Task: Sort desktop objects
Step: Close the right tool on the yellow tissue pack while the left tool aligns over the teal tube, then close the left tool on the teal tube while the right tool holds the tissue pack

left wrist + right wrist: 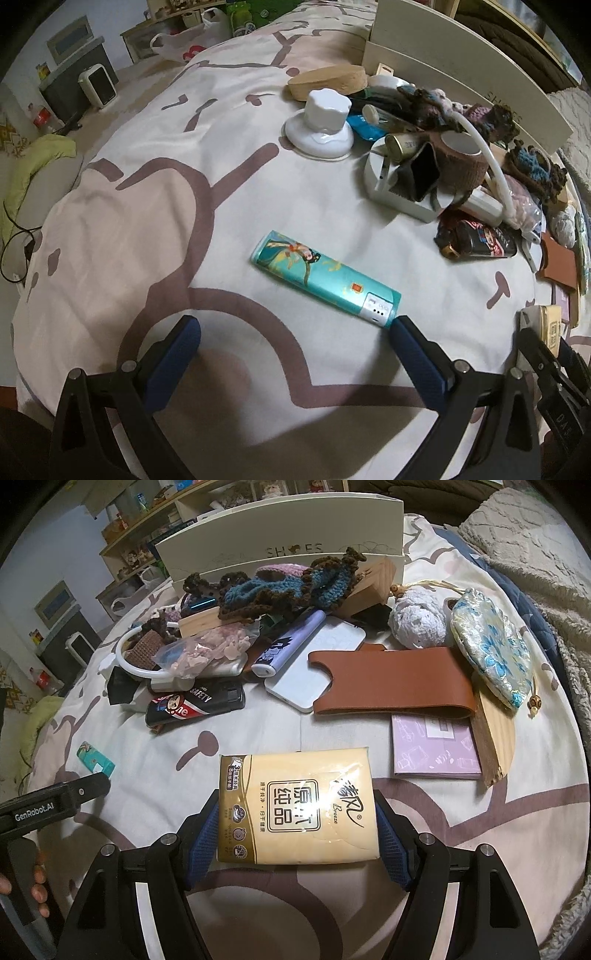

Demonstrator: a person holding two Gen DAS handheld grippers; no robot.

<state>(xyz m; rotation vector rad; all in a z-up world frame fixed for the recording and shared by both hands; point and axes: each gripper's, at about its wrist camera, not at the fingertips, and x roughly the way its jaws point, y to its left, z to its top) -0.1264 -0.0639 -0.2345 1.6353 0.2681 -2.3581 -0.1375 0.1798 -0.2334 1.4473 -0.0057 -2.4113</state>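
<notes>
Tissue pack (297,808) clamped between right gripper (295,834) pads, on bedsheet (461,834). Left gripper (295,354) spread wide, empty, just short of teal case (325,278).

— What can you read here?
— The white box (280,550) at the back says "SHOES". The tissue pack (297,810) carries "Breeze", large Chinese characters 原木纯品, and the numbers 3 and 8 in its corner.
— Anything else?
— The black case (195,707) shows "SAFETY" and the letters "ne" on a red band. The left hand-held gripper (48,808) is marked "GenRobot.AI".
— And the teal box (325,278)?
— Only a red seal, too small to read.
</notes>
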